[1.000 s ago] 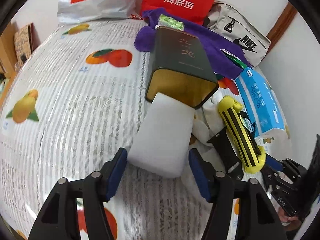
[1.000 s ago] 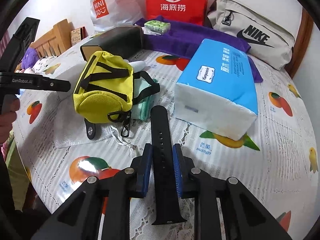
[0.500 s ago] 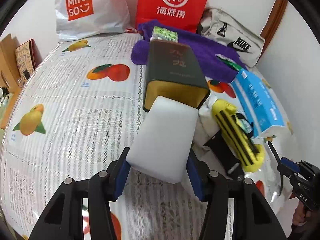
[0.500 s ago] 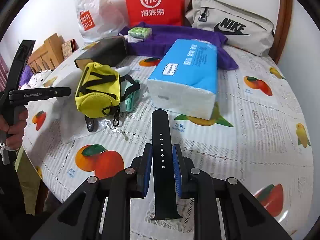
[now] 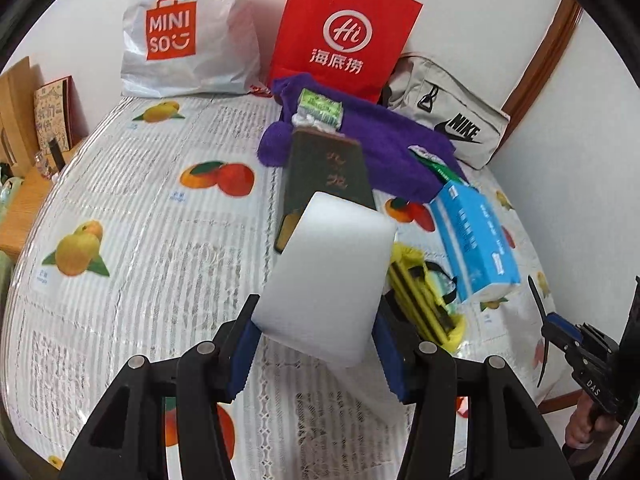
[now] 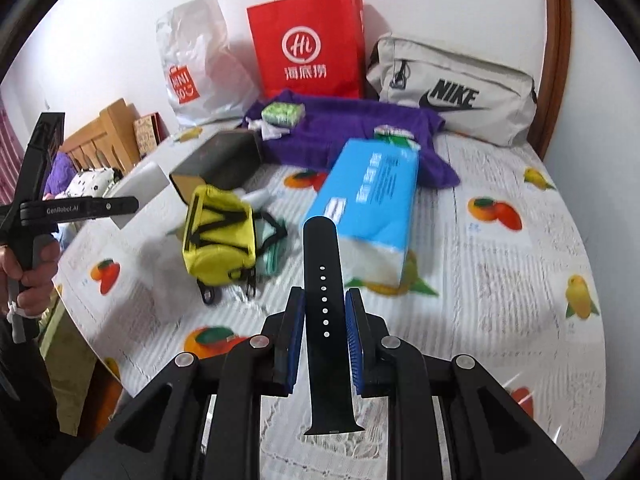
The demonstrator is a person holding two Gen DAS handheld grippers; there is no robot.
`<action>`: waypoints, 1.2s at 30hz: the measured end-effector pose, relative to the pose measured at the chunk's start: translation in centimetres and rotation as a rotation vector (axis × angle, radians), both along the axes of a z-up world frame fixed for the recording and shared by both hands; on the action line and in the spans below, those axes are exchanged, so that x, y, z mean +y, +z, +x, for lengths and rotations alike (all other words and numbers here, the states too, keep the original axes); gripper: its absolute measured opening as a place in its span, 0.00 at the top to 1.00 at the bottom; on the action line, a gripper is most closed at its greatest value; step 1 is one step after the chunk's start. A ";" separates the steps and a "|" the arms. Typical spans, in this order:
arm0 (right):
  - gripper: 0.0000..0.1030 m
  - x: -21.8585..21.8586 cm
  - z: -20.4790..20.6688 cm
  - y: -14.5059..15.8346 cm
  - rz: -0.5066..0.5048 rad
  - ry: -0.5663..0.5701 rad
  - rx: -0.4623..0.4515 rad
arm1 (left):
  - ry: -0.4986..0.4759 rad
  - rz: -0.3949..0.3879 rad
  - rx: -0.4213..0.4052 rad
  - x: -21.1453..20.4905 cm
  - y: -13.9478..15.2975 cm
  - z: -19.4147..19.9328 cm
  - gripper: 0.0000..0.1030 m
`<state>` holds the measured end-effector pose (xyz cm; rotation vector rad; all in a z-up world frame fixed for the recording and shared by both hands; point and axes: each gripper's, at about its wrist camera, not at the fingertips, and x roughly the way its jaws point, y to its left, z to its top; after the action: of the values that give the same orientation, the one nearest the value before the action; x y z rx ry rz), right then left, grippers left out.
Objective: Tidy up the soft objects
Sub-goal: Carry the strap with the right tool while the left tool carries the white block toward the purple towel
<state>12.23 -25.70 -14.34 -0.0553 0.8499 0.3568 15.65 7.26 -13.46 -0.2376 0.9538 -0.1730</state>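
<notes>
Fruit-printed cloth (image 5: 132,216) covered the bed, and a white wall stood behind it. From my left wrist view, the left gripper (image 5: 316,344) was clamped on a white foam block (image 5: 328,280), its blue pads pressing both flanks of the block, which was held clear above the cloth. Its jaws had just closed further onto the block. Behind the block, at twelve o'clock, lay a dark box (image 5: 328,172) on its side, and beyond it a purple towel (image 5: 384,152) carrying a small green packet (image 5: 320,108). At three o'clock from the block sat a yellow pouch (image 5: 424,300), with a blue tissue pack (image 5: 476,240) just beside it. A red paper bag (image 5: 344,28), a white Miniso bag (image 5: 184,36) and a grey Nike bag (image 5: 452,116) lined the wall.

In my right wrist view, the right gripper (image 6: 324,328) stood nearly closed on a black watch strap (image 6: 324,312), gripped at mid-length with its tip pointing to twelve o'clock, lifted off the bed. At nine o'clock a hand (image 6: 32,276) gripped the other tool's handle.
</notes>
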 end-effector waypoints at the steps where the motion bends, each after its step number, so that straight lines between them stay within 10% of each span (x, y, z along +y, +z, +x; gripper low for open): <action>1: 0.80 0.0 0.3 0.3 0.001 0.002 -0.006 | -0.001 0.000 -0.003 -0.1 0.3 0.1 0.50; 36: 0.80 3.9 25.9 2.5 0.067 0.022 -0.001 | -0.031 -0.108 0.046 -0.6 3.1 17.0 0.50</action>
<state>38.10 -21.79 -11.82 -0.0027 0.8360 0.4050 32.64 6.69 -10.33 -0.3272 0.9958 -0.2491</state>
